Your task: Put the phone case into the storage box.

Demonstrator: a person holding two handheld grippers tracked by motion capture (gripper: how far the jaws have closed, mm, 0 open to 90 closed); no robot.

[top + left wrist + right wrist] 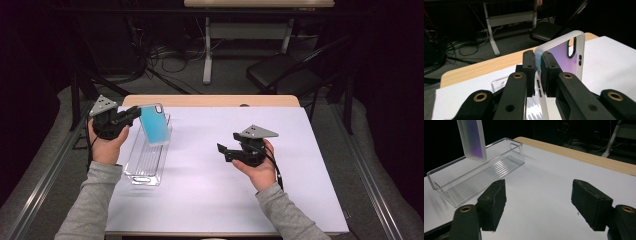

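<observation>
My left gripper [134,114] is shut on the edge of a phone case [152,125], blue in the high view and purple-tinted with a frosted rim in the left gripper view [564,53]. The case hangs upright above a clear plastic bin [146,159] lying on the white table sheet. The right gripper view shows the case's lower end [472,140] over the bin [474,180]. My right gripper [223,151] is held open above the middle of the table, jaws wide apart with nothing between them [539,202].
The white sheet [210,190] covers most of the wooden table [210,100]. Beyond the far edge are a black chair [282,72], a desk frame [207,50] and floor cables. Metal rails run along both sides.
</observation>
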